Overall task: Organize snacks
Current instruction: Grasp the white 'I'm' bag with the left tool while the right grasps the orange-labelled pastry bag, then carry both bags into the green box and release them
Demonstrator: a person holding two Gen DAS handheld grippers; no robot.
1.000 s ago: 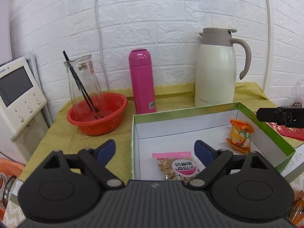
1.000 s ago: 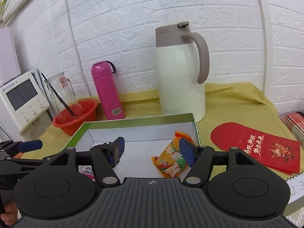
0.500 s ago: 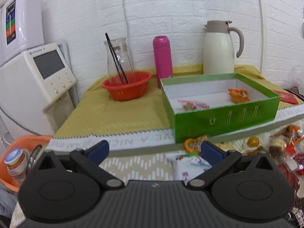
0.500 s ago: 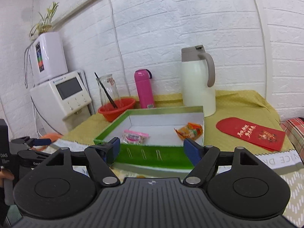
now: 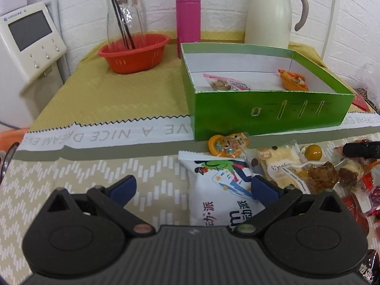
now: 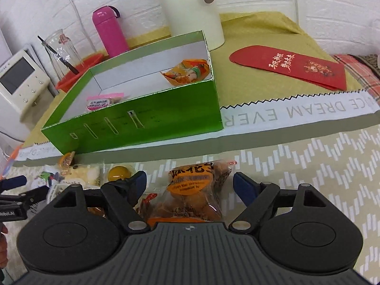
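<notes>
Snacks heaped on the table in front of a green box (image 5: 268, 114).
Left tongs (image 5: 193, 190) spread wide over a white packet (image 5: 220, 190); right tongs (image 6: 190, 185) gape around a brown snack bag (image 6: 194, 190), pads clear of it; box beyond both, holding two packets.

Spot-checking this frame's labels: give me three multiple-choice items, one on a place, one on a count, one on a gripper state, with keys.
1. Where does the pink thermos stand?
A. inside the green box
B. behind the green box, beside the red basket
C. on the red envelope

2. How many snack packets lie in the green box?
A. none
B. two
C. five

3. The right gripper is:
A. shut on a packet
B. open over the brown pastry packet
C. holding the kettle

Key: 1 B, it stands at the box's far left corner; 2 B, a pink-topped packet and an orange packet; 3 B, fingers spread either side.
</notes>
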